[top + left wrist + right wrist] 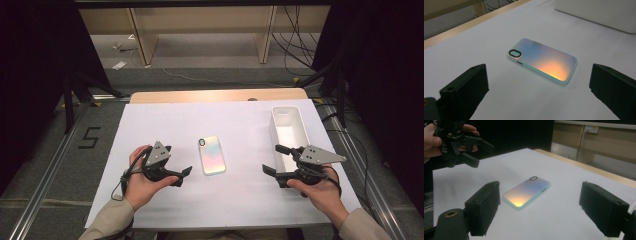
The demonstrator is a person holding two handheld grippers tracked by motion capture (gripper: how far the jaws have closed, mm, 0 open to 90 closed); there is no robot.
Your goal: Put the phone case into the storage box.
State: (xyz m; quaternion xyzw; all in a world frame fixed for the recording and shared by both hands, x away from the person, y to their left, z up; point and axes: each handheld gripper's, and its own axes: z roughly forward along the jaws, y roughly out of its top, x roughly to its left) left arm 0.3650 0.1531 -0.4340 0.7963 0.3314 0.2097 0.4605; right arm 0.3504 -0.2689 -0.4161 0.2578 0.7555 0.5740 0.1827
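Phone case (212, 155) lay flat on the white worktop (165, 120), between the two grippers, touching neither. From the left gripper (184, 174) it sat just ahead and slightly to the inner side; from the right gripper (274, 160) it sat further off, across bare worktop. Left looked the nearer one. Case's long axis ran away from the person, camera hole at the far end, so it lay roughly crosswise to both grippers' reach. Left gripper's jaws were spread wide, nothing between them, case seen framed in the gap in the left gripper view (542, 61). Right gripper's jaws also spread, empty. White bin (289, 125) stood just beyond the right gripper, apart from the case.
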